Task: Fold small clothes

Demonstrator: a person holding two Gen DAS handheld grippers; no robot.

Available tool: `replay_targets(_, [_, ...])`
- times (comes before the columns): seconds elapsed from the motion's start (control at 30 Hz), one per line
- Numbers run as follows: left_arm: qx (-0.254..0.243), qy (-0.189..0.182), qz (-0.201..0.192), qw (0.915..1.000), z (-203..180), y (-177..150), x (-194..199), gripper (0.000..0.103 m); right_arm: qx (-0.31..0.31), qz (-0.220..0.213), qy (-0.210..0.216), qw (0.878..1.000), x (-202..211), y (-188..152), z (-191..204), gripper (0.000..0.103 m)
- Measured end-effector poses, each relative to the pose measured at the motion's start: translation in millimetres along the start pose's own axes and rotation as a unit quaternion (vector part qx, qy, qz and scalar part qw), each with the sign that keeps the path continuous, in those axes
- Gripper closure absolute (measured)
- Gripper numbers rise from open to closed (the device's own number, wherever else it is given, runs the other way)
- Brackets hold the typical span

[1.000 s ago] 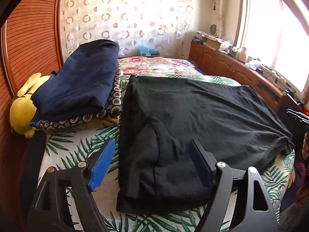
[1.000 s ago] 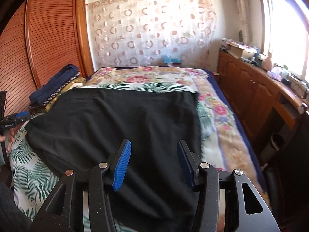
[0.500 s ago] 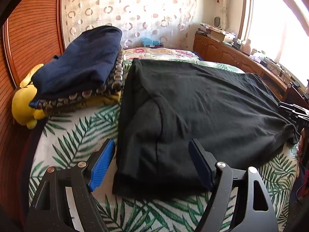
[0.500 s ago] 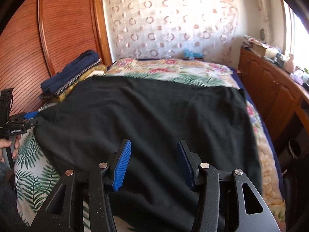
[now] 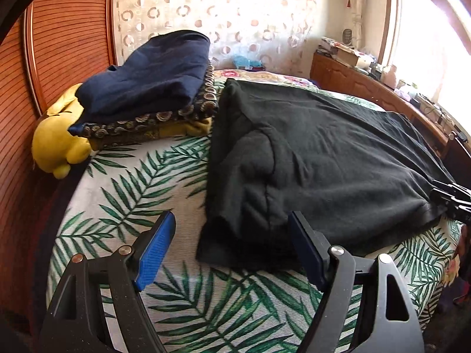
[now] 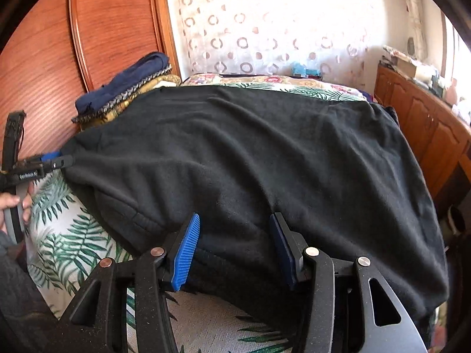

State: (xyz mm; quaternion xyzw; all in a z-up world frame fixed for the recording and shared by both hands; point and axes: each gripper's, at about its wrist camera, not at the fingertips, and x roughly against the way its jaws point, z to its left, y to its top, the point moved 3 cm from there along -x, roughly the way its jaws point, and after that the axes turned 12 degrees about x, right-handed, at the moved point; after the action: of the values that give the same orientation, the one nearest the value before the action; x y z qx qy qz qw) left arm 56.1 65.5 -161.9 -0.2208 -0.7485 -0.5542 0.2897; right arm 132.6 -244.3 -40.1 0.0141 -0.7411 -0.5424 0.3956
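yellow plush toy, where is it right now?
In the left wrist view the yellow plush toy sits at the bed's left edge against the slatted wooden wardrobe door, tucked beside the stack of folded clothes.

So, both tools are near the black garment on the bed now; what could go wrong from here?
1. The black fleece garment is thick and already doubled at the near edge; the open right tool might catch only the top layer.
2. The open left tool straddles the corner, so it may also pinch the palm-leaf bedsheet.
3. The stack of folded clothes lies against the garment's far side; a wide fold could disturb it.
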Motion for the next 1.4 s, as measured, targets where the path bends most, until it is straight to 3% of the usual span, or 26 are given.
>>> replay_targets(0.33, [0.02, -0.018, 0.004, 0.9996, 3, 0, 8, 0.024, 0.006, -0.006, -0.004, 1.0, -5, -11, 8, 0.051])
replay_targets(0.47, [0.02, 0.003, 0.0, 0.9998, 10, -2, 5, 0.024, 0.006, -0.008, -0.005, 1.0, -3, -10, 10, 0.051])
replay_targets(0.77, [0.011, -0.002, -0.019, 0.9998, 11, -5, 8, 0.024, -0.009, -0.022, 0.005, 1.0, -2, -14, 7, 0.051])
replay_targets(0.9, [-0.002, -0.01, -0.007, 0.9999, 5, -6, 7, 0.024, -0.019, -0.026, 0.005, 0.999, -1, -15, 3, 0.051])
replay_targets(0.97, [-0.014, 0.008, -0.005, 0.9999, 2, -4, 7, 0.024, -0.016, -0.025, 0.005, 1.0, -1, -15, 3, 0.051])
replay_targets(1.4, [-0.017, 0.006, 0.045, 0.9988, 0, 4, -17, 0.024, 0.004, -0.019, -0.01, 1.0, -3, -13, 11, 0.05])
